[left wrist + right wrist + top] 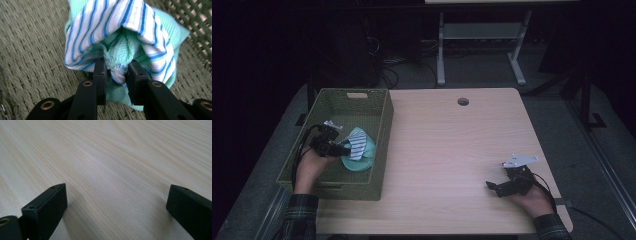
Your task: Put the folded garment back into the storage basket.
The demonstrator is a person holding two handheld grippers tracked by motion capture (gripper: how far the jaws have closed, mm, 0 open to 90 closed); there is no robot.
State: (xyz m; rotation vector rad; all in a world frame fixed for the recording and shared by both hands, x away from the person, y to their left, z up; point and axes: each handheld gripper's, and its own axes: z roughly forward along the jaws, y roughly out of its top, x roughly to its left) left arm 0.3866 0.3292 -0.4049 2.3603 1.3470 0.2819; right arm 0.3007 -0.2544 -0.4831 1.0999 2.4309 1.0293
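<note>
High view: green woven basket (pixel 377 145) sits at left of the frame on the wooden table (pixel 452 150), its long side running from lower left toward upper centre. Inside it, toward the right wall, lies a bundle of cloths: a mint-green towel (pixel 364 162) with a blue-and-white striped cloth (pixel 357 145) on top. Left gripper (pixel 343 148) is inside the basket, at left centre of the frame, its tips at the bundle's left edge. Left gripper view: jaws nearly together, pinching a fold of the towel (pixel 120 50) and an edge of the striped cloth (pixel 100 25) at lower centre; the striped cloth arches over the towel across the upper half, basket floor (pixel 32 50) at left, the open-weave wall at upper right. Right gripper (pixel 490 186) is at lower right of the high view, low over bare table, well apart from the basket. Right gripper view: jaws spread wide at the lower corners, nothing between them, wood grain (pixel 112 157) above.
</note>
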